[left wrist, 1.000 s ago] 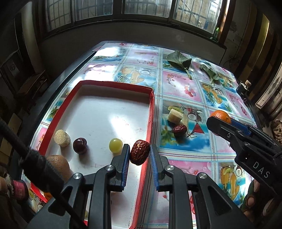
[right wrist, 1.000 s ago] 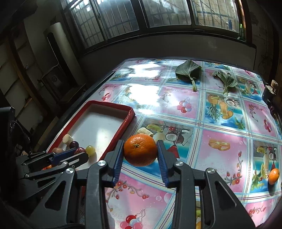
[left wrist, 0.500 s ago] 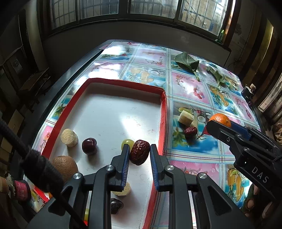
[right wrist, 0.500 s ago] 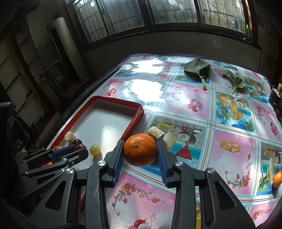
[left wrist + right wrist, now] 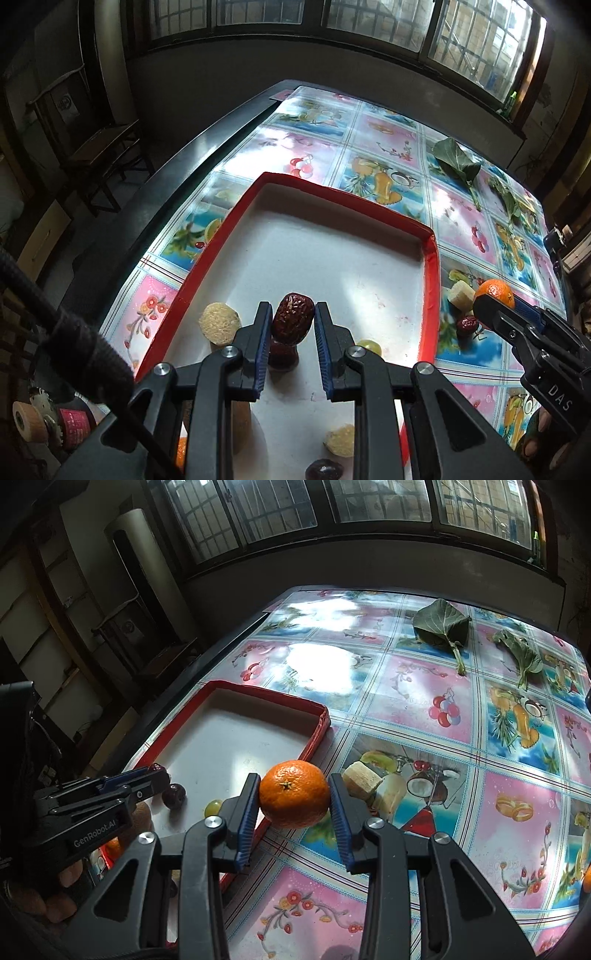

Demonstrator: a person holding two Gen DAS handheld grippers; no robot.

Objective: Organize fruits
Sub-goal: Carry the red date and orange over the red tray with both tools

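Red date now farther over tray; second tangerine only right-wrist.

The left gripper is clamped on a red date, both blue pads pressing its sides. The right gripper is closed around an orange, pinched between its pads. The two grippers sit side by side, fingers pointing forward.

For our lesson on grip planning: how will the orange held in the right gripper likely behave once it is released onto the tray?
The orange looks round, so it may roll on the tray's flat floor. Its skin looks firm, so it is probably not fragile. The right gripper spans it widely; it may be heavier than the date.
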